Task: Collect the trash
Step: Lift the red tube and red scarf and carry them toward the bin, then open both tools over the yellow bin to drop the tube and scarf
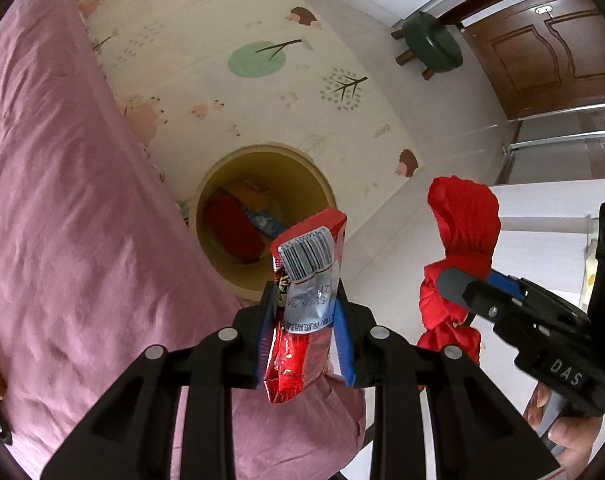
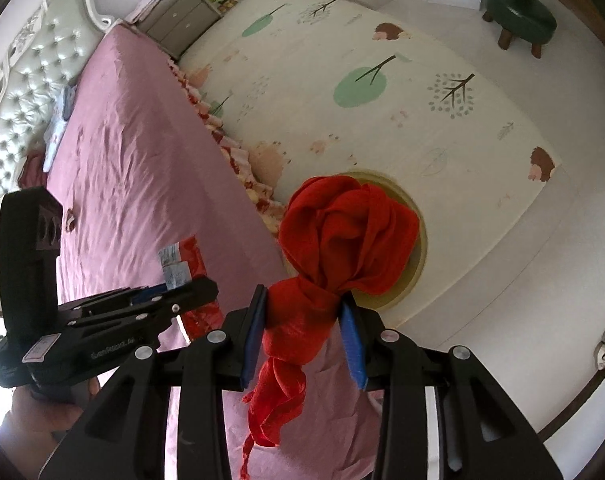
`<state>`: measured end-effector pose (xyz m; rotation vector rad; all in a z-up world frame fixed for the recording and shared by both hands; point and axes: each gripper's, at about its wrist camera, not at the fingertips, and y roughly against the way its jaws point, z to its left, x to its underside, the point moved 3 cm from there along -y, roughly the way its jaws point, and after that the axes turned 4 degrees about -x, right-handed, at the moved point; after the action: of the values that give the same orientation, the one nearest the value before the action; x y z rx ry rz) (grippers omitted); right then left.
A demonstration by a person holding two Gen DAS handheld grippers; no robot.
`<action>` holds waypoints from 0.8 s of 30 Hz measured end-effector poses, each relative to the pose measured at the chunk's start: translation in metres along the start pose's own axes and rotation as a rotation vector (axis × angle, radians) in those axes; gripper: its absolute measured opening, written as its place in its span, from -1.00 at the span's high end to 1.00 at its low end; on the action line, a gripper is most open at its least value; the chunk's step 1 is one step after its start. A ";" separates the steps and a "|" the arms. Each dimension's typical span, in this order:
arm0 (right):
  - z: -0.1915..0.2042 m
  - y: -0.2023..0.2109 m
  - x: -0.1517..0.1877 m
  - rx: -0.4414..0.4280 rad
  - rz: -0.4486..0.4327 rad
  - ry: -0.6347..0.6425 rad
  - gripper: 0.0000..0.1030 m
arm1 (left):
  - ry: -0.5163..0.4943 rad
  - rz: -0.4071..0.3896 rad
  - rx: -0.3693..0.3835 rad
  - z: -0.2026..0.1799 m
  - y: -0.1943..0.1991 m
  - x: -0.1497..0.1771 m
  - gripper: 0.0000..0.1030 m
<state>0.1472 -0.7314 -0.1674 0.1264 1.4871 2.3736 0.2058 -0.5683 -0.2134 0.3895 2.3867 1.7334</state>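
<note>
My left gripper is shut on a red snack wrapper with a silver barcode patch. It holds the wrapper in the air just in front of a round yellow bin on the floor. The bin holds a red item and a blue wrapper. My right gripper is shut on a crumpled red wad of cloth or thin plastic, whose tail hangs below the pads. In the right wrist view the wad covers most of the bin. The two grippers hang side by side: the right gripper shows in the left wrist view and the left gripper in the right wrist view.
A bed with a pink cover runs along the left, right beside the bin. The bin stands on a cream play mat printed with trees. A green stool and a brown wooden door are further off. A nightstand stands by the headboard.
</note>
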 end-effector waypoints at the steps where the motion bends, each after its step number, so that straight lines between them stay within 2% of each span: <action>1: -0.001 0.001 -0.002 0.002 -0.008 -0.006 0.26 | 0.001 0.000 0.000 0.000 -0.001 -0.002 0.37; 2: -0.005 0.003 -0.005 0.003 -0.016 -0.021 0.18 | 0.003 0.002 0.005 0.000 -0.001 -0.004 0.28; 3: -0.006 0.005 -0.007 0.004 -0.024 -0.033 0.05 | 0.003 0.002 0.004 0.001 0.001 -0.003 0.03; 4: -0.009 0.008 -0.009 0.005 -0.036 -0.046 0.01 | 0.000 -0.001 -0.002 0.001 0.002 -0.005 -0.21; 7: -0.012 0.012 -0.013 0.015 -0.046 -0.052 -0.01 | -0.010 -0.003 -0.028 0.000 0.003 -0.007 -0.48; 10: -0.015 0.014 -0.014 0.016 -0.046 -0.059 -0.02 | 0.000 0.002 -0.038 0.002 0.005 -0.007 -0.57; 16: -0.007 0.013 -0.010 -0.002 -0.032 -0.052 -0.02 | -0.022 -0.013 -0.054 0.001 0.013 0.002 -0.61; 24: 0.024 0.014 0.000 -0.020 -0.027 -0.001 -0.02 | -0.040 -0.050 -0.071 0.005 0.034 0.017 -0.62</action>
<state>0.1503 -0.7166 -0.1439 0.1022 1.4554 2.3664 0.1951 -0.5487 -0.1827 0.3471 2.2804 1.7659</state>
